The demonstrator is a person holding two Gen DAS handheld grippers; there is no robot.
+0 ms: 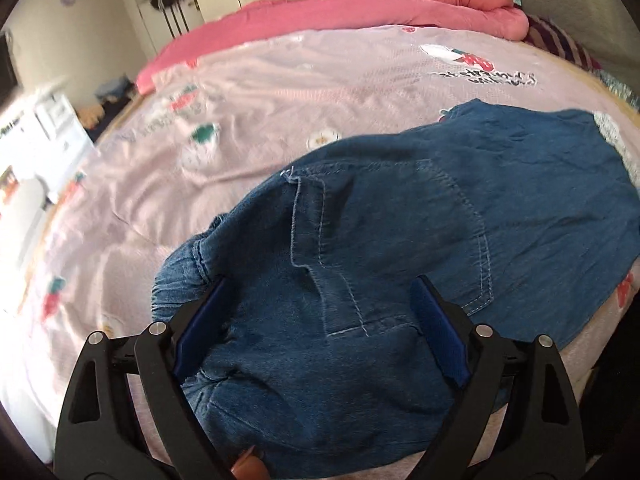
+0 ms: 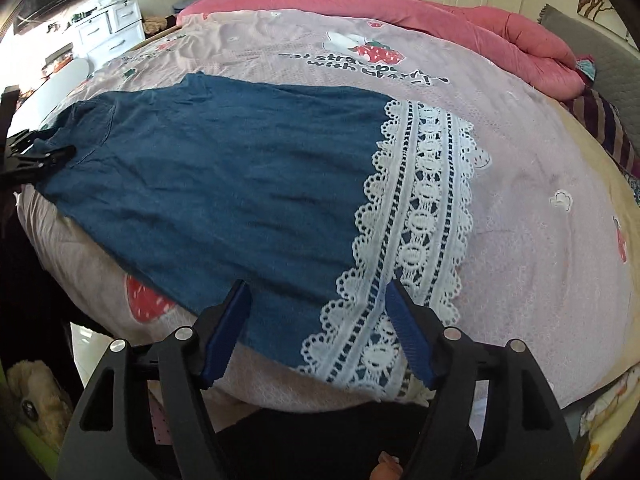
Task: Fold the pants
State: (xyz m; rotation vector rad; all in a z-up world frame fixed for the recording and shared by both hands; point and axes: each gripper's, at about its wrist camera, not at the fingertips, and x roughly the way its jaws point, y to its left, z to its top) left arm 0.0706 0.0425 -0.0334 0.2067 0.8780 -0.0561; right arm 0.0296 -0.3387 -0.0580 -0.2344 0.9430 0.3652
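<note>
Blue denim pants [image 2: 224, 184] with a white lace hem [image 2: 416, 224] lie flat on a pink printed bedspread [image 2: 540, 168]. My left gripper [image 1: 320, 280] is open, its blue pads straddling the elastic waistband end [image 1: 304, 360]. It shows at the far left of the right wrist view [image 2: 44, 156]. My right gripper [image 2: 318, 284] is open, hovering over the near edge of the leg, just by the lace hem. Neither gripper holds fabric.
A rolled pink quilt [image 2: 440, 20] lies along the far side of the bed. White drawers [image 2: 112, 28] stand at the left. The bed's near edge drops off below the pants [image 2: 280, 392]. A striped cloth [image 2: 608, 128] lies at the right.
</note>
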